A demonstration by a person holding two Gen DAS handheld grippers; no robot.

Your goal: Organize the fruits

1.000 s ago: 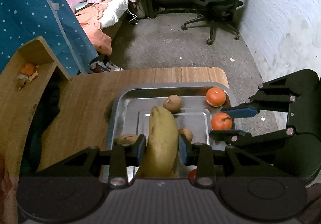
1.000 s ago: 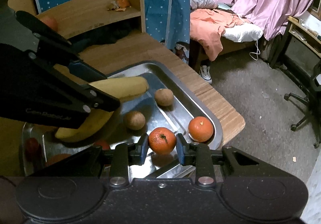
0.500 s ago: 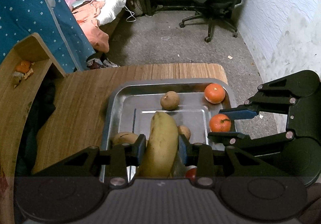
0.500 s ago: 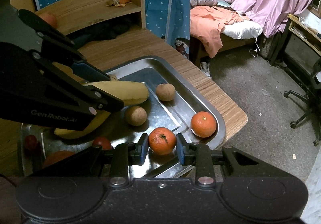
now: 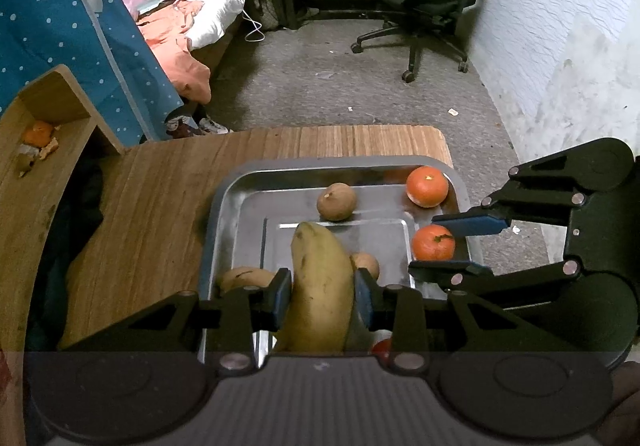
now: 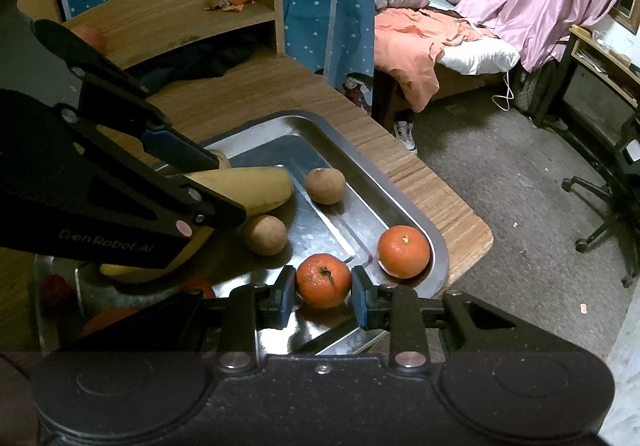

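Left wrist view: left gripper (image 5: 322, 296) clamped on a yellow banana (image 5: 320, 282), held lengthwise between the blue pads above the near end of a steel tray (image 5: 228, 198). Tray sitting on a wooden table (image 5: 160, 198). Inside the tray, a brown round fruit (image 5: 336, 201) near the far wall, a loose orange (image 5: 427, 186) in the far right corner. Right gripper (image 5: 448, 246) at the tray's right edge, fingers either side of a second orange (image 5: 433, 243). Off the tray's left side, a wooden shelf (image 5: 48, 134) with orange peel scraps (image 5: 38, 134). Right wrist view: right gripper (image 6: 323, 296) closed against the stemmed orange (image 6: 323, 280), pads touching both sides, low over the tray (image 6: 400, 206) near its front rim. Loose orange (image 6: 403, 252) just beside it in the tray's corner. Two brown round fruits (image 6: 325, 185) (image 6: 265, 235) further into the tray. Left gripper (image 6: 208, 198) over the tray's left part, gripping the banana (image 6: 248, 188). Shelf (image 6: 168, 14) behind the tray.
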